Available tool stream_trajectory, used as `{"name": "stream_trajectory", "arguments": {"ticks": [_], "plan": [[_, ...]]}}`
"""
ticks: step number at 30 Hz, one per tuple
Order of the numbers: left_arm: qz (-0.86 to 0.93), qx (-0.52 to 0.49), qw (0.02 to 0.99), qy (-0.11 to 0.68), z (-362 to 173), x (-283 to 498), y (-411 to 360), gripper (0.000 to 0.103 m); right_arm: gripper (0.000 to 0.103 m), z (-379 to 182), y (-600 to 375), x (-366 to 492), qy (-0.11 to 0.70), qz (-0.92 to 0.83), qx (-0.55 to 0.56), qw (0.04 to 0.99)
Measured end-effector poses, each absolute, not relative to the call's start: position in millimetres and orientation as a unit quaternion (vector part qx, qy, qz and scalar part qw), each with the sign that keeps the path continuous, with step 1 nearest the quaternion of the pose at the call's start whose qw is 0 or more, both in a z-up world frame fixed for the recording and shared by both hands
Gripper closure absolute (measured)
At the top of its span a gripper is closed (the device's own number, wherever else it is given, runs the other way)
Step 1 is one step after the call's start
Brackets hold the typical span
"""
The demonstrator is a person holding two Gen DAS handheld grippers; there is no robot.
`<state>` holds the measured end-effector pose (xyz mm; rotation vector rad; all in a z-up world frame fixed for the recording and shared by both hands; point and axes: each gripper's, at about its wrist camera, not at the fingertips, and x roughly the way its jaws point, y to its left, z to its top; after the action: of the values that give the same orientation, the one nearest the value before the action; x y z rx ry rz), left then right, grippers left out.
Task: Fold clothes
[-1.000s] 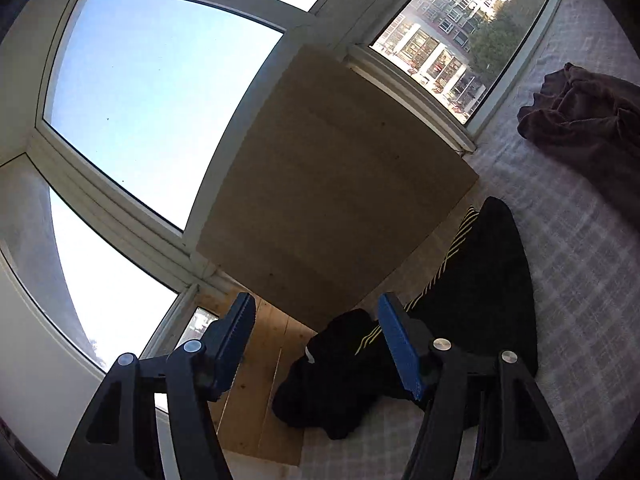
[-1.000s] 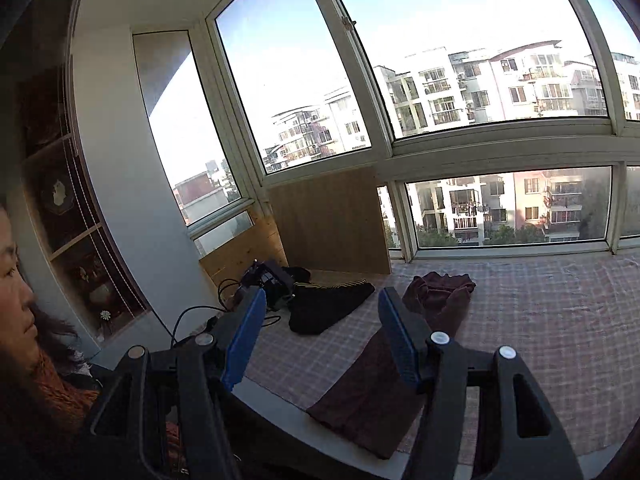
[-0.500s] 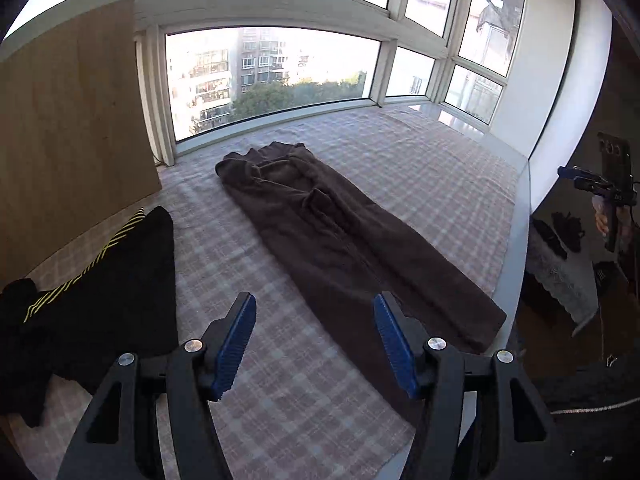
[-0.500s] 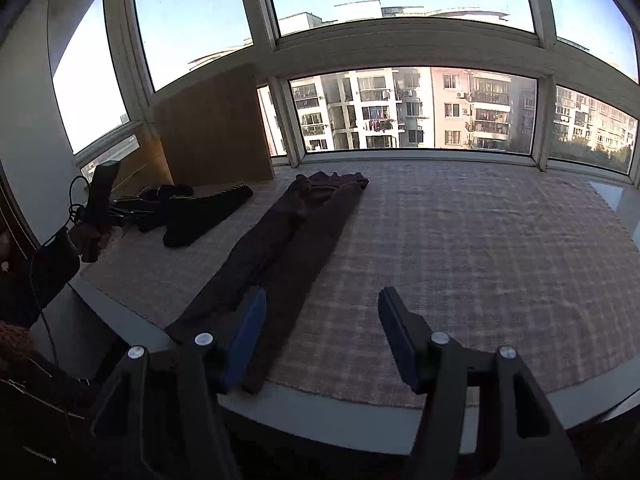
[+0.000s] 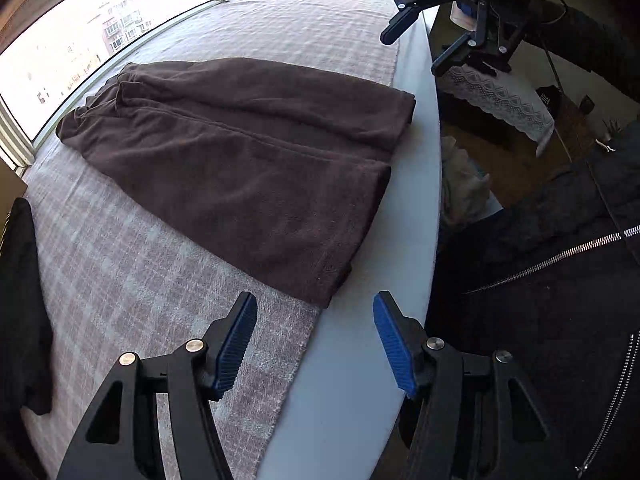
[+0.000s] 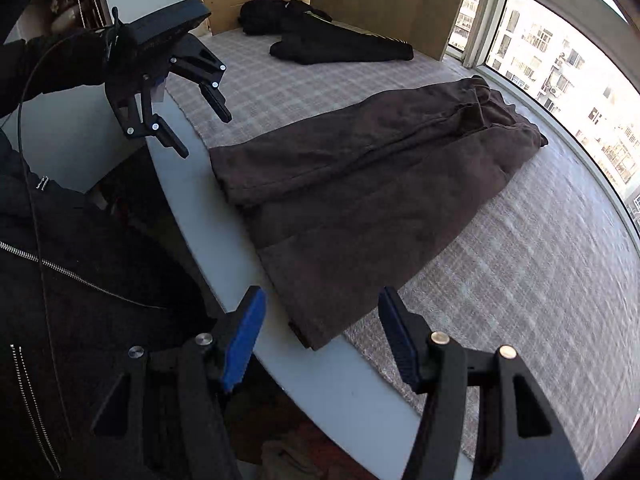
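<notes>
Black garment (image 6: 340, 46): far left end of the checked cover (image 6: 540, 272), before the wooden panel (image 6: 380, 0). Left hand-held gripper (image 5: 314, 340): over the near white edge (image 5: 360, 360), released, jaws lately narrowing, nothing between them. Brown trousers (image 6: 360, 192): flat on the cover, mid-surface, hems at the near edge, waist toward the window (image 6: 560, 60). Right hand-held gripper (image 6: 320, 332): just above the nearest hem, released, empty.

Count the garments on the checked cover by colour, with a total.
Brown: 1, the brown trousers, laid flat with hems at the near edge.
Black: 1 at least, the black garment with yellow stripes; the dark heap behind it may be part of it or separate.
Total: 2, possibly more.
</notes>
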<state>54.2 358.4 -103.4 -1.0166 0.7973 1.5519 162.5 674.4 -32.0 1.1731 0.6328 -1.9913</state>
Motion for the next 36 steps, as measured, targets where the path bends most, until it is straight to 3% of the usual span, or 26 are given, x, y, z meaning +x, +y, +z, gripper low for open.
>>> {"name": "stream_trajectory", "arguments": {"ticks": [2,11,29,33,36], "plan": [[0.642,-0.425,0.537,0.346,-106.7,53.9,365.8,0.059,0.045,-38.2,670.1,163.6,0.258,-0.767,0.458,0.367],[0.602,-0.391,0.551,0.426,-120.3,67.1,391.1,0.059,0.045,-53.3,661.5,170.8,0.295,-0.749,0.458,0.377],[0.580,-0.407,0.561,0.427,-118.0,65.8,386.8,0.059,0.047,-92.3,652.3,177.7,0.375,-0.724,0.439,0.378],[0.575,-0.415,0.562,0.426,-114.2,62.8,384.9,0.063,0.052,-91.9,653.6,175.7,0.366,-0.725,0.444,0.378],[0.575,-0.416,0.560,0.428,-111.2,60.7,382.8,0.070,0.066,-91.9,653.8,172.9,0.366,-0.728,0.450,0.365]]}}
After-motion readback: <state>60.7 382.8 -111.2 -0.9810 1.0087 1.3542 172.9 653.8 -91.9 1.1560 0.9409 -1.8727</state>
